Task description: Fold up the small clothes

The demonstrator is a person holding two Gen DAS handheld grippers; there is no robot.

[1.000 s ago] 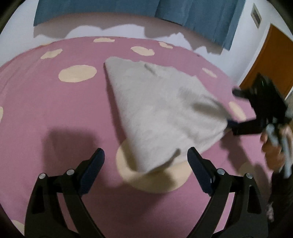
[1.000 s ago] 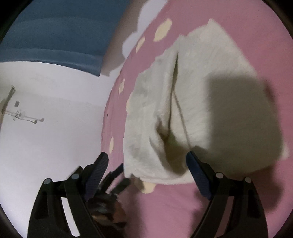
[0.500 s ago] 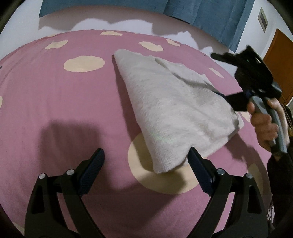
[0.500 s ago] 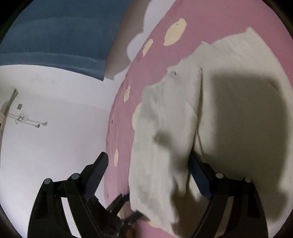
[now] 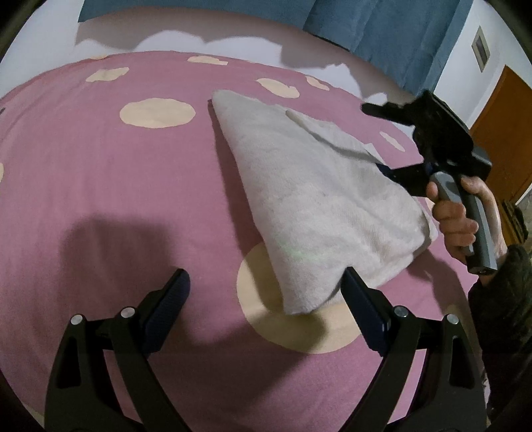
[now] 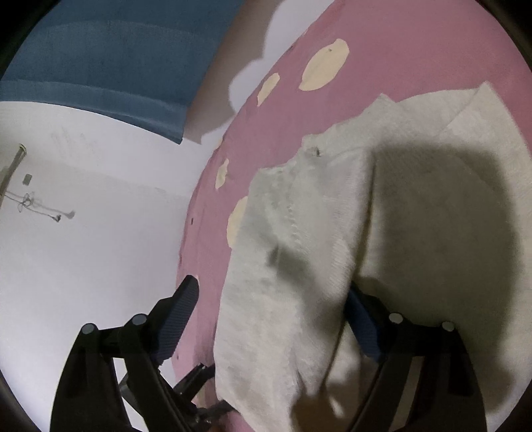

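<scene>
A cream fleece cloth [image 5: 319, 199] lies folded on the pink bed, narrowing toward its far end. My left gripper [image 5: 266, 292] is open just in front of the cloth's near corner, not touching it. My right gripper [image 5: 375, 139] shows in the left wrist view at the cloth's right edge, jaws wide apart, lower finger [image 5: 405, 174] under a raised flap. In the right wrist view the cloth [image 6: 382, 232] drapes over the right gripper's [image 6: 272, 299] right finger, with a fold lifted between the open fingers.
The pink bedspread [image 5: 99, 199] has cream dots. A blue curtain [image 5: 382, 26] hangs behind the bed, a wooden door [image 5: 498, 133] is at the right. A white wall [image 6: 83, 249] lies beyond the bed's edge in the right wrist view.
My right gripper has moved from the cloth's near right corner up along its right edge, carrying a flap. The left gripper has backed off slightly and stays open.
</scene>
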